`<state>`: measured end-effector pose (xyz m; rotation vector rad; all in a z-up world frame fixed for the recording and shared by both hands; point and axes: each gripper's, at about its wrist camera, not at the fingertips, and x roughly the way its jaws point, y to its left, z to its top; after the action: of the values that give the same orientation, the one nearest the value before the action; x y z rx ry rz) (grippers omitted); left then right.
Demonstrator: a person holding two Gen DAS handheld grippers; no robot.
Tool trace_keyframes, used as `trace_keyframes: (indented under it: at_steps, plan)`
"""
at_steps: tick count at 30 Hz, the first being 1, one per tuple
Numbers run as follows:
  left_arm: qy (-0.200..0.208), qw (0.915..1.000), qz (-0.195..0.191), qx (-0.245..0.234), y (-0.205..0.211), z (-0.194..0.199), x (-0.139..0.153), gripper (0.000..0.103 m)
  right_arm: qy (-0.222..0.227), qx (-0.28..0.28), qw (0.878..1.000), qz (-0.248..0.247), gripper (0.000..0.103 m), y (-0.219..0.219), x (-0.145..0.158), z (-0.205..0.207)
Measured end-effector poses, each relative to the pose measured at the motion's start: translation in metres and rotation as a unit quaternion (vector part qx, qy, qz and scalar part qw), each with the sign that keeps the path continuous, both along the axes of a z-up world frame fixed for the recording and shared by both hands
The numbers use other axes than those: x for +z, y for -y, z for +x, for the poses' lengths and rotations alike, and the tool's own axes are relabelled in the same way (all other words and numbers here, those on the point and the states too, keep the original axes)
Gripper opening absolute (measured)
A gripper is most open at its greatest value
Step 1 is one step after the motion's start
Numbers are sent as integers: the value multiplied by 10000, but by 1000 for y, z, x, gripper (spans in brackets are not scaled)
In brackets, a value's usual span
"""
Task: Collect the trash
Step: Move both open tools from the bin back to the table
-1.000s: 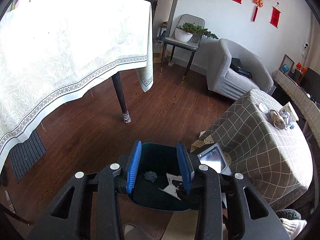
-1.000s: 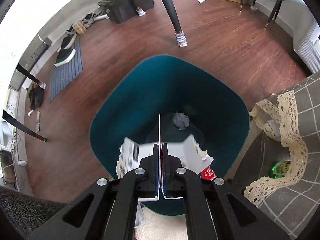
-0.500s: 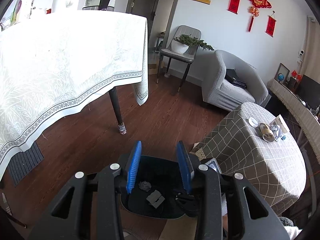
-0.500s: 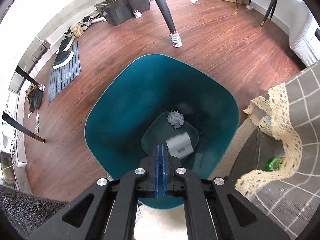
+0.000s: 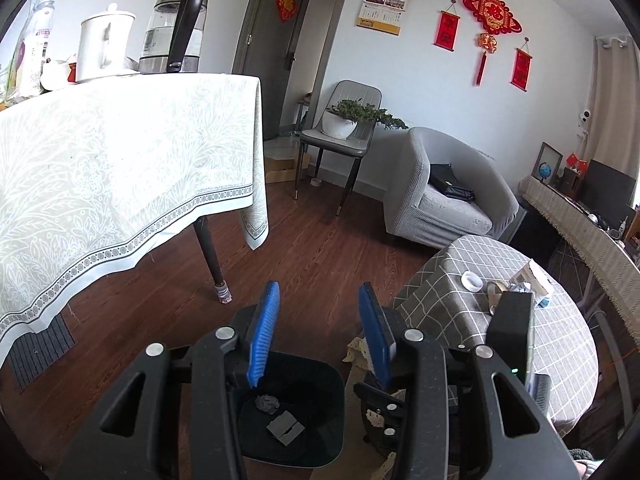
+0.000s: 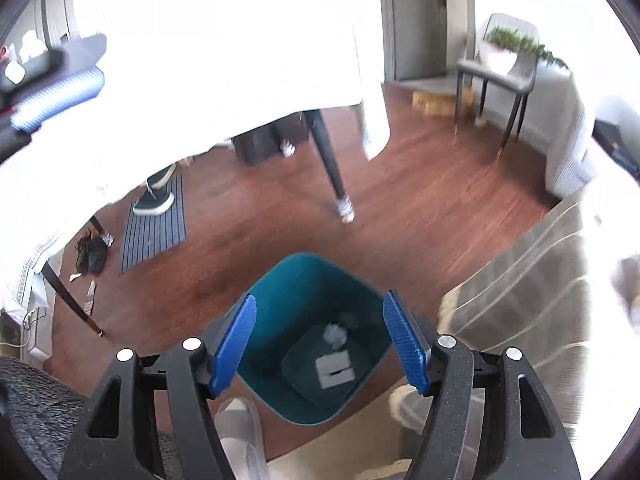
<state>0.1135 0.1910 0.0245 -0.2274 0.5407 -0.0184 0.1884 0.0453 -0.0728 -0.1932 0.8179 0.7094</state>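
A teal trash bin (image 6: 280, 280) stands on the wood floor; it also shows in the left wrist view (image 5: 320, 372). Inside lie a crumpled grey wad (image 6: 335, 334) and a flat grey-white carton piece (image 6: 335, 372), also seen in the left wrist view, wad (image 5: 267, 403) and carton piece (image 5: 285, 427). My right gripper (image 6: 322, 344) is open and empty above the bin. My left gripper (image 5: 320, 336) is open and empty, also above the bin. More trash, a white lid (image 5: 471, 281) and wrappers (image 5: 530, 280), lies on the checked round table (image 5: 460, 320).
A large table with a white cloth (image 5: 120, 168) stands to the left, one leg (image 5: 210, 256) near the bin. A grey armchair (image 5: 444, 192) and a chair with a plant (image 5: 344, 128) stand behind. A mat and shoes (image 6: 154, 204) lie under the table.
My right gripper opened and dropped the carton into the bin, then rose away. My left gripper also rose and tilted up, staying open.
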Motion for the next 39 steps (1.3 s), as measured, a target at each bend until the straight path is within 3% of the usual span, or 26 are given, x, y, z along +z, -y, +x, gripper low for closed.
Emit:
trace_keyframes:
  at_steps: [5,10,20,25,29,33,39]
  plan:
    - [187,9996,-7,-191,22,8,10,52,368,-295,9988,133,67,41,37,2]
    - [356,9978,209,-518,60,22,18,63,720,-614,9955,-36,67,88,65,11]
    - [71,9921,414,-1184,146,59,-9,79,1336,-1506,9795,-83,74,194,118,40]
    - [-228,9861,664,-1504,189,77,-32,79,1369,-1776,9745,13,79,227,119,44]
    - [-333,9806,830,-1746,221,87,-49,88,1251,-1828,9751,137,81,248,107,47]
    - [-392,9723,1153,-1994,253,92,-65,89,1120,-1949,9742,198,82,268,98,47]
    - [-568,9701,1297,-1970,276,112,-81,89,954,-2131,9715,409,83,296,95,50]
